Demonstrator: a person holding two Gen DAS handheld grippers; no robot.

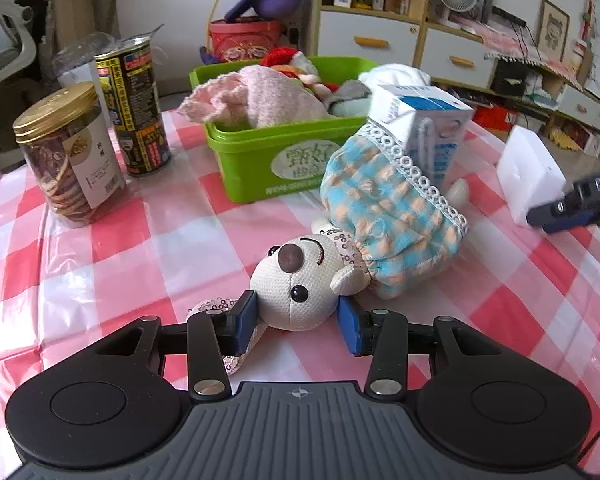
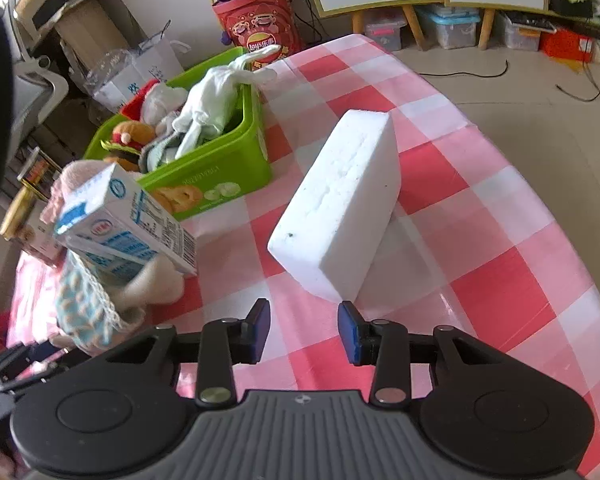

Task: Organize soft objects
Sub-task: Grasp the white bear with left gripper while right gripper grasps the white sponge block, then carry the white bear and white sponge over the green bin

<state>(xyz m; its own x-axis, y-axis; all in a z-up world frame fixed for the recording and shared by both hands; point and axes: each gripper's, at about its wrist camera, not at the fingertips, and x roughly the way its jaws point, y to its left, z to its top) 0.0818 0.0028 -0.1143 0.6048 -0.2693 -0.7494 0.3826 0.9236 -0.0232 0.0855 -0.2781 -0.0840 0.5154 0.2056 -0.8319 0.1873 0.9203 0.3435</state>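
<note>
A cream teddy bear (image 1: 296, 288) in a blue-and-peach checked dress lies on its back on the pink checked tablecloth, head toward me. My left gripper (image 1: 298, 322) has one blue pad on each side of the bear's head, pressing on it. A white foam block (image 2: 336, 204) stands tilted on the cloth, its low corner just beyond my right gripper (image 2: 304, 326), whose jaws stand apart with nothing between them. In the left wrist view the block (image 1: 528, 172) sits at the far right, with the right gripper (image 1: 540, 216) beside it. The bear's dress and legs (image 2: 100, 304) lie left of the right gripper.
A green bin (image 1: 260, 160) holding several soft toys and cloths stands behind the bear. A blue-and-white milk carton (image 1: 424, 128) leans on the bear's dress. A gold-lidded jar (image 1: 68, 152) and a tall can (image 1: 136, 108) stand at the left. The table's edge (image 2: 540, 184) curves to the right.
</note>
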